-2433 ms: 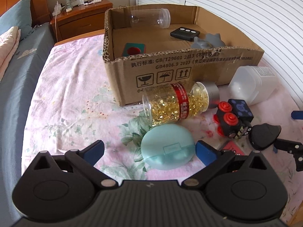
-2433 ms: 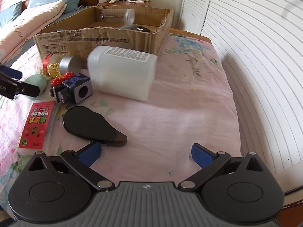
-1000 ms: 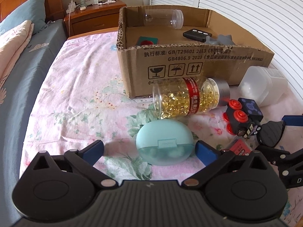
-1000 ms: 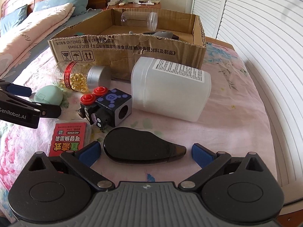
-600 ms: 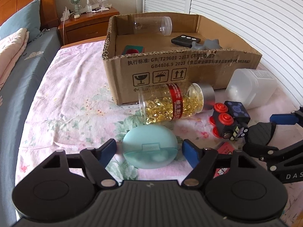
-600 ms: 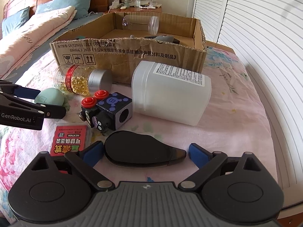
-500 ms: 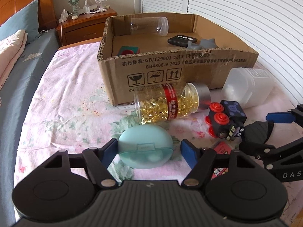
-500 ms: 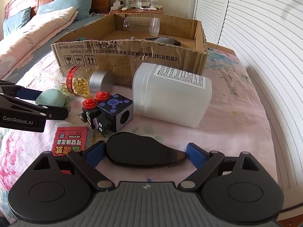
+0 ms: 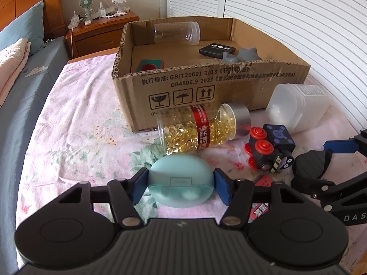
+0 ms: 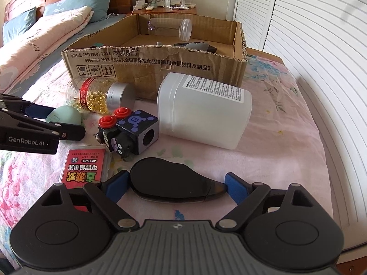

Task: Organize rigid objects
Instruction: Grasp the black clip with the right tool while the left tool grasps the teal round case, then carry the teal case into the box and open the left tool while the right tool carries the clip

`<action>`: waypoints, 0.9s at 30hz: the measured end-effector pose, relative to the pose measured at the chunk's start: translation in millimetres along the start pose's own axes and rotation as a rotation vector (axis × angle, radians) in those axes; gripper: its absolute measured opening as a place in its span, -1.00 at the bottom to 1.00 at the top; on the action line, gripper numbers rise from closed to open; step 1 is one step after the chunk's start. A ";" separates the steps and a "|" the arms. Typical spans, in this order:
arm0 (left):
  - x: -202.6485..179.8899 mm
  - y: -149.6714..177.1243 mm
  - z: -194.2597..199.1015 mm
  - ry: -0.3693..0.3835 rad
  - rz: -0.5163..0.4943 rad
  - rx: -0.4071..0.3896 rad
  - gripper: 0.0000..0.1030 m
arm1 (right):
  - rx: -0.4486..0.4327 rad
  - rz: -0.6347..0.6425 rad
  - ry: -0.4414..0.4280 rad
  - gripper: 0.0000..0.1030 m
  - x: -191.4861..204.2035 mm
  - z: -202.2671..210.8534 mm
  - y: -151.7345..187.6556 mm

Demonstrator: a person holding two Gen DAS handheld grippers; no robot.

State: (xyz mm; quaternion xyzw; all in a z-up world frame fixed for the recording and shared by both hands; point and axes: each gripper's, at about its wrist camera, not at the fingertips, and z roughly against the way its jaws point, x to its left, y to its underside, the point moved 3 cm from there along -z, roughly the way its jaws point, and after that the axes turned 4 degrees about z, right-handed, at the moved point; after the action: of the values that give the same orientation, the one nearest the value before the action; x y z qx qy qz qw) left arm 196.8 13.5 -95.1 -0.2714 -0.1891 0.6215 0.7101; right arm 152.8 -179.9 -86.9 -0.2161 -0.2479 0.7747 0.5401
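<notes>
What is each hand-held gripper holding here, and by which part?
Left hand-held gripper: closing on the teal oval case, pads at its two sides. Right hand-held gripper: pads at both ends of the black teardrop case; actual contact cannot be told.

One cardboard box (image 9: 183, 87); two clear jars (image 9: 176, 33); one white container (image 10: 204, 110); two black cases (image 10: 174, 183).

Red card (image 9: 260, 202) — half hidden behind the left hand-held gripper (image 9: 181, 184) — print unreadable
</notes>
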 end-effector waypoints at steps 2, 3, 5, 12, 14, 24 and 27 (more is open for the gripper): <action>0.5 -0.4 -0.5 0.006 -0.007 0.004 0.17 | 0.001 -0.001 0.001 0.79 0.3 0.4 0.2; 1.1 -0.6 -0.6 0.010 -0.010 0.005 0.17 | 0.003 0.000 0.001 0.79 0.5 0.6 0.2; 2.3 -1.0 -0.5 0.023 -0.015 0.012 0.17 | -0.001 0.007 0.005 0.79 0.9 2.3 0.3; 2.3 -0.1 0.1 0.049 -0.065 0.025 0.17 | -0.024 0.064 -0.034 0.79 0.6 10.3 -1.7; 1.6 0.1 0.2 0.051 -0.074 0.026 0.17 | 0.004 0.059 -0.035 0.79 -0.2 8.0 -1.1; 1.5 -0.2 -0.9 0.057 -0.072 0.018 0.17 | 0.041 -0.007 -0.004 0.83 8.6 1.1 -1.0; 0.7 -1.4 -1.7 0.054 -0.070 0.018 0.18 | 0.032 0.000 -0.005 0.82 12.9 -1.8 -4.2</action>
State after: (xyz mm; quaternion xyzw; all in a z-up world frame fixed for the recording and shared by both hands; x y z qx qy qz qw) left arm 199.0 13.8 -95.6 -0.2749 -0.1736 0.5902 0.7389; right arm 152.7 -166.2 -86.5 -0.2055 -0.2366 0.7792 0.5428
